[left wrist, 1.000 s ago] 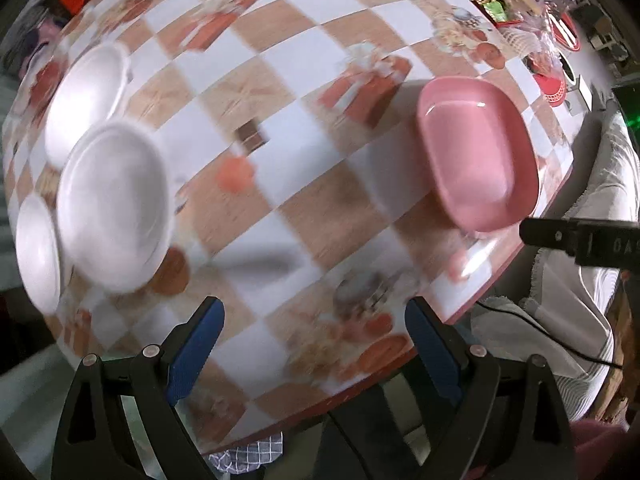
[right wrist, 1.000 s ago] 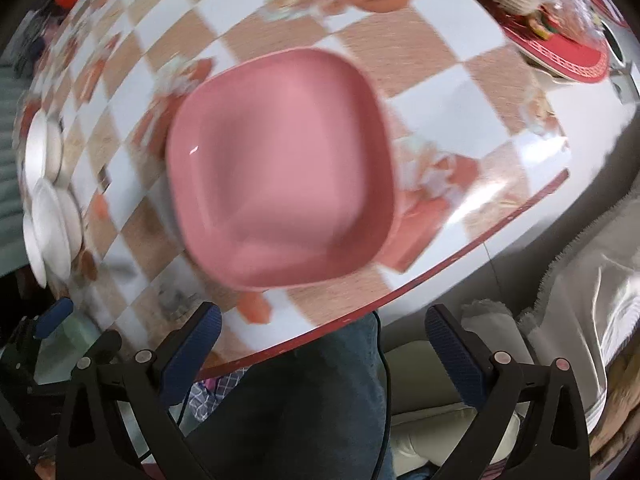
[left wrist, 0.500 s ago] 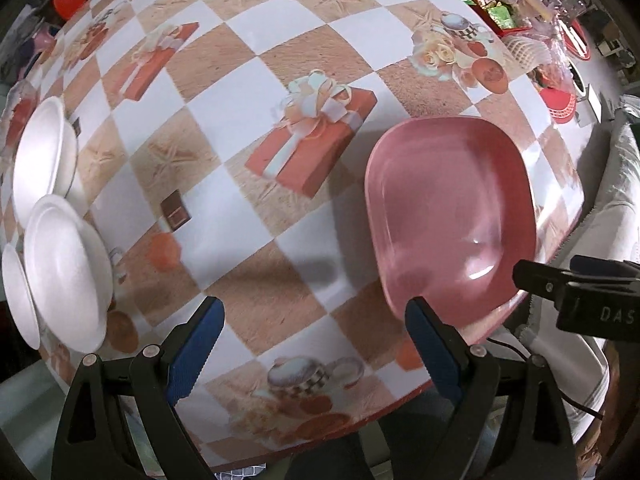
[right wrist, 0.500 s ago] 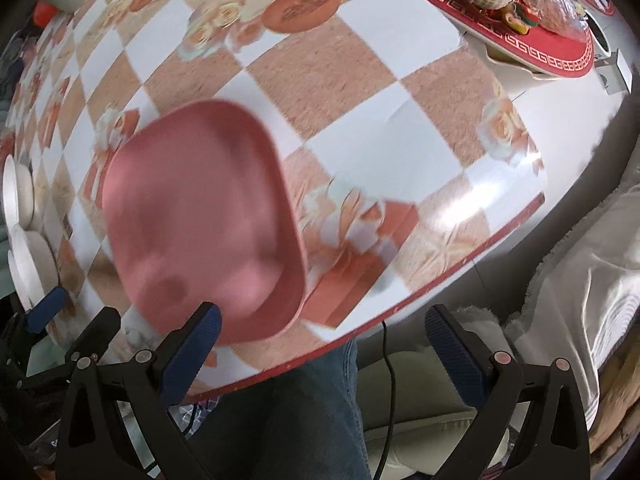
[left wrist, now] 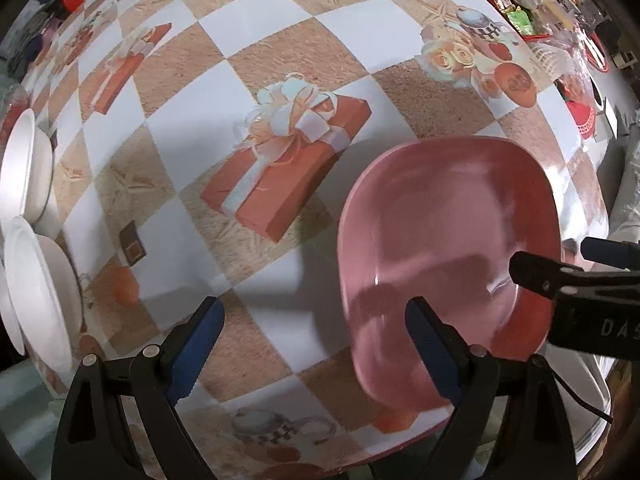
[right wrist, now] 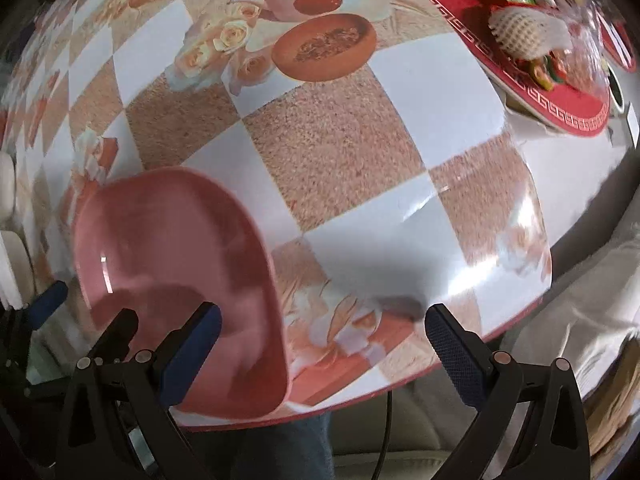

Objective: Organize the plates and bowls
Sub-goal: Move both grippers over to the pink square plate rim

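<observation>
Pink plate [left wrist: 448, 248] lies flat; left gripper [left wrist: 316, 344] and right gripper [right wrist: 324, 340] hover low, jaws wide

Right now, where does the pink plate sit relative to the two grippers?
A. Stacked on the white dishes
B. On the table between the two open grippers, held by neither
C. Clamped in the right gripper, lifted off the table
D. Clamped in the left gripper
B: the pink plate lies flat on the table, with the left gripper and right gripper both open and gripping nothing.
</observation>
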A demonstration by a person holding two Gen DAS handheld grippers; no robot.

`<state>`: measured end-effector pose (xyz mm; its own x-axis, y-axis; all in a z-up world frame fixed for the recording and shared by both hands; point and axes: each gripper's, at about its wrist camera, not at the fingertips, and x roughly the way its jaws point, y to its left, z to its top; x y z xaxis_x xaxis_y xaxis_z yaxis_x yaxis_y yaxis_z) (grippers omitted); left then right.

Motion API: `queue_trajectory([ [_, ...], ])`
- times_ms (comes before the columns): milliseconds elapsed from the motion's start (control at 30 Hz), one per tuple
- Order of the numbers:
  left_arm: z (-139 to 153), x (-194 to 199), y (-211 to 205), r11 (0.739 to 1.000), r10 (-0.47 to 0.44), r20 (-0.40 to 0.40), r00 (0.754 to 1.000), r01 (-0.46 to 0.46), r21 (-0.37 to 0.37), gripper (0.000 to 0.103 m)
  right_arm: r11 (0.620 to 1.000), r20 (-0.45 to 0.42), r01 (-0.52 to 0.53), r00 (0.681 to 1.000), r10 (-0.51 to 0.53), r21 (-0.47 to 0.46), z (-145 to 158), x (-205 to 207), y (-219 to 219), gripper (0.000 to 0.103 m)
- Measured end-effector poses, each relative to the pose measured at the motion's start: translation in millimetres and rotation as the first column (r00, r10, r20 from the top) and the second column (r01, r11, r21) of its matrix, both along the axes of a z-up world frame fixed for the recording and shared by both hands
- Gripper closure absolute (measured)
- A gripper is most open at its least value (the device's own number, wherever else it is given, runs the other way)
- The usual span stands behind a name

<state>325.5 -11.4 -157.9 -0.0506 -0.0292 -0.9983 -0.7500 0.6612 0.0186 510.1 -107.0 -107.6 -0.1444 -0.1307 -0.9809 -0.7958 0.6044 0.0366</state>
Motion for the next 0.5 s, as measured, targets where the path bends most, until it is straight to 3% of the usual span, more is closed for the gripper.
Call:
queue_trajectory([
  [200, -16.5, 6.7, -6.7, 1.0, 0.007, 0.007, 1.0, -0.007, 0.02, 0.001, 0.995, 0.029, -0.098, 0.995, 0.098, 0.023, -7.9, -7.2, 7.4, 0.0],
  [500, -23.9, -0.1, -1.9, 0.999, 0.03, 0.038, 0.999, -0.03, -0.014, 0.0, 0.997, 0.023, -0.082, 0.996, 0.082, 0.001, -11.2, -11.7, 16.8, 0.0],
])
